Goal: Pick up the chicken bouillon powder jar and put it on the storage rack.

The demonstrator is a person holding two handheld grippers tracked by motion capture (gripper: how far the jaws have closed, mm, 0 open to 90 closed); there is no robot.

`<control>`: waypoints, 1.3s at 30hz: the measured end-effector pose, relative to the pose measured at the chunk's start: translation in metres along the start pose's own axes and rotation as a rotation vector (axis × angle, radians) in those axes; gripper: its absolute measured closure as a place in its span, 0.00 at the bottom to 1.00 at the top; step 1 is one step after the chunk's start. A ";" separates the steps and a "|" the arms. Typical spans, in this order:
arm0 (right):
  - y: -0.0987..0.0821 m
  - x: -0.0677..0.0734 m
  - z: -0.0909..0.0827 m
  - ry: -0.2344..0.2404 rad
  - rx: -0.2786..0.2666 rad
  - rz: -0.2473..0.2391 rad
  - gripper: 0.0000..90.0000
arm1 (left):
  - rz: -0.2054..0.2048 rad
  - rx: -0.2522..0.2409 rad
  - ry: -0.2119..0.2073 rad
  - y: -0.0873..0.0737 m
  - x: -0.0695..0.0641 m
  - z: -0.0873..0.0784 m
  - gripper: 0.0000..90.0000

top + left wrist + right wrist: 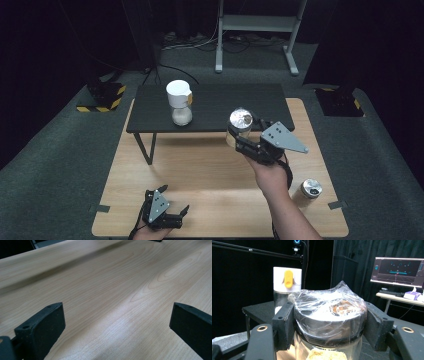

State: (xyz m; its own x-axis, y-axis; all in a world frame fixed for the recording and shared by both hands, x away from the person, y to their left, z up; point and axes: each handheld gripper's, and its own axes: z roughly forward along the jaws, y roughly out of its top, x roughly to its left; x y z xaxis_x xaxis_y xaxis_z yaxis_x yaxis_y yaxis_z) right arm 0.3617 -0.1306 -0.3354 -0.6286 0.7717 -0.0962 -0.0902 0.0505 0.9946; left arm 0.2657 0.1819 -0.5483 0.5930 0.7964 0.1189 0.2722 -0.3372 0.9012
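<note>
text: none legible | labels: none on clear jar with plastic-wrapped lid [329, 315] between the fingers | dark monitor [398, 270] beyond fingers: graphics unreadable

The right gripper [243, 134] is held raised at about two o'clock, jaws clamped, forearm entering from six. The left gripper [161, 210] is kept low at seven o'clock, jaws spread wide.
</note>
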 end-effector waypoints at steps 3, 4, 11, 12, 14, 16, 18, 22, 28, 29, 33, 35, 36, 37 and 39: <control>0.001 -0.001 0.004 -0.001 0.000 0.004 0.38 | 0.000 -0.001 -0.001 0.000 0.000 0.000 0.01; 0.002 -0.001 0.006 -0.003 -0.001 0.004 0.38 | 0.000 -0.001 -0.002 0.000 0.000 0.000 0.01; 0.004 -0.001 0.015 -0.008 0.002 0.006 0.38 | -0.005 -0.005 -0.004 0.000 0.000 0.000 0.01; 0.005 -0.001 0.017 -0.009 0.000 0.005 0.38 | -0.005 -0.005 -0.004 0.000 0.000 0.000 0.01; 0.006 -0.001 0.020 -0.011 0.000 0.007 0.38 | -0.004 -0.005 -0.005 0.000 0.000 0.000 0.01; 0.006 -0.002 0.021 -0.012 0.000 0.006 0.38 | -0.003 -0.005 -0.005 0.000 0.000 0.000 0.01; 0.007 -0.003 0.026 -0.014 0.000 0.014 0.38 | -0.003 -0.006 -0.005 0.000 0.000 0.000 0.01; 0.008 -0.004 0.031 -0.017 -0.002 0.018 0.38 | -0.006 -0.007 -0.005 0.000 0.000 0.000 0.01; 0.007 -0.005 0.040 -0.021 0.004 0.027 0.38 | -0.003 -0.009 -0.004 0.000 0.000 -0.001 0.01; 0.006 -0.005 0.042 -0.021 0.005 0.025 0.38 | -0.003 -0.009 -0.004 0.000 0.000 -0.001 0.01; 0.006 -0.005 0.048 -0.021 0.007 0.025 0.38 | -0.005 -0.010 -0.004 0.000 0.001 -0.001 0.01; 0.006 -0.005 0.051 -0.025 0.007 0.019 0.38 | -0.006 -0.011 -0.006 -0.001 0.001 -0.001 0.01; 0.006 -0.005 0.052 -0.026 0.007 0.018 0.38 | -0.007 -0.012 -0.006 -0.001 0.001 -0.001 0.01; 0.007 -0.005 0.054 -0.026 0.008 0.017 0.38 | -0.007 -0.013 -0.007 -0.001 0.001 -0.001 0.01; 0.008 -0.006 0.057 -0.028 0.008 0.017 0.38 | -0.010 -0.013 -0.008 -0.001 0.001 -0.001 0.01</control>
State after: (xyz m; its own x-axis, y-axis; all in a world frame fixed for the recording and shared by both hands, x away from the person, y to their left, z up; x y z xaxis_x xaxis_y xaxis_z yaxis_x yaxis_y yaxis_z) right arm 0.4085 -0.0985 -0.3251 -0.6084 0.7897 -0.0786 -0.0735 0.0425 0.9964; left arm 0.2653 0.1834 -0.5484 0.5964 0.7955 0.1069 0.2681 -0.3229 0.9077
